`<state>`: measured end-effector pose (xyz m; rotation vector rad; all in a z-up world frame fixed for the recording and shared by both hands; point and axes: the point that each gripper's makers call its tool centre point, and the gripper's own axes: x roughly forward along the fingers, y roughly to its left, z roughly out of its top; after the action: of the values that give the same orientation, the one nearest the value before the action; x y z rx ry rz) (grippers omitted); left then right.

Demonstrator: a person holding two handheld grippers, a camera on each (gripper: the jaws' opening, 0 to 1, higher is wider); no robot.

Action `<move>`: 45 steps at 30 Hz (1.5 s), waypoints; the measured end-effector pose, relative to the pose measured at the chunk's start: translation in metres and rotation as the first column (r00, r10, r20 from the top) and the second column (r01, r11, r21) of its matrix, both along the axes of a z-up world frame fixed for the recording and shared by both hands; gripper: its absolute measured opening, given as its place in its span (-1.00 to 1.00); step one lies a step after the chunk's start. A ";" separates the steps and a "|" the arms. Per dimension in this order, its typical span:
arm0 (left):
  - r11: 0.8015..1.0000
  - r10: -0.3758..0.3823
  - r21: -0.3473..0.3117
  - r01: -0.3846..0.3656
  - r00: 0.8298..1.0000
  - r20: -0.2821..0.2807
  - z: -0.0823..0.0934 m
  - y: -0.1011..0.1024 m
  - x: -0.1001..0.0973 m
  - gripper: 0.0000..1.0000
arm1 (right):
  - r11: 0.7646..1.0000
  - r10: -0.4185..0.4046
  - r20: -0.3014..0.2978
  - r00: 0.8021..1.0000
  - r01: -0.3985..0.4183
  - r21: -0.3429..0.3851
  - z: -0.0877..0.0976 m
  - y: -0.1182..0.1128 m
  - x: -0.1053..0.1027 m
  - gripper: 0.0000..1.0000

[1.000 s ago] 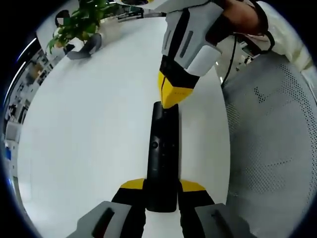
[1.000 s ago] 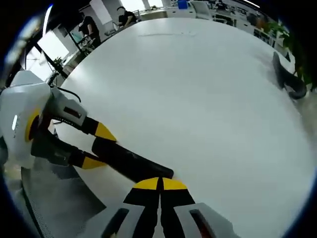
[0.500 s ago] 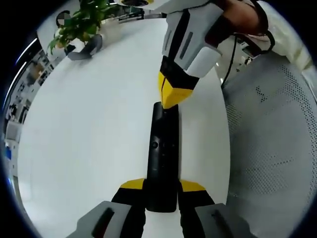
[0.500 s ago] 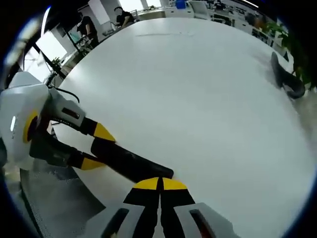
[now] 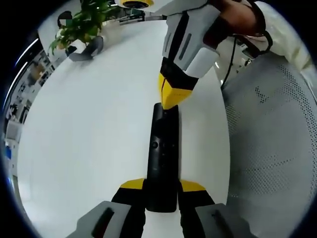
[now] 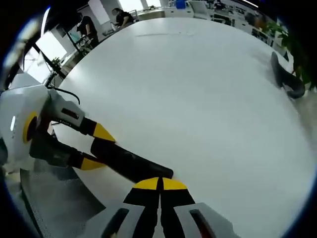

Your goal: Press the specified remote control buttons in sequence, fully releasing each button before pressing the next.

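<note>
Table [image 6: 198,89] is white, bare around remote [image 5: 162,158]; plant [image 5: 81,22] at far edge.

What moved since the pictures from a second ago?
Almost nothing. The left gripper still clamps the near end of the black remote control over the white table, and the right gripper, jaws shut, still rests its yellow tips at the remote's far end. Nothing was picked up or let go.
</note>
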<state>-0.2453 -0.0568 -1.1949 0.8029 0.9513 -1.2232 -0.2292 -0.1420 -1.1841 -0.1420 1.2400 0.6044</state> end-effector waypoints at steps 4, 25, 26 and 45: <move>0.998 0.013 -0.063 -0.013 1.000 -0.001 0.001 0.001 0.000 -0.51 | 1.000 -0.015 0.005 1.000 0.015 0.004 0.000 0.000 0.000 -1.00; 0.997 0.012 -0.079 -0.012 1.000 -0.001 0.001 0.011 -0.009 -0.52 | 0.996 -0.054 -0.039 0.998 0.057 0.071 0.001 0.000 0.002 -1.00; 0.997 0.012 -0.078 -0.013 1.000 -0.002 0.000 0.011 -0.009 -0.52 | 0.996 -0.054 -0.044 0.998 0.057 0.066 0.001 0.001 0.001 -1.00; 0.998 0.022 -0.054 -0.022 1.000 -0.003 0.000 0.011 -0.010 -0.52 | 0.999 -0.014 -0.093 0.996 0.018 0.041 0.000 0.012 -0.003 -1.00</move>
<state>-0.2551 -0.0458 -1.1951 0.7470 0.9228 -1.2261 -0.2324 -0.1303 -1.1846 -0.0695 1.3160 0.6288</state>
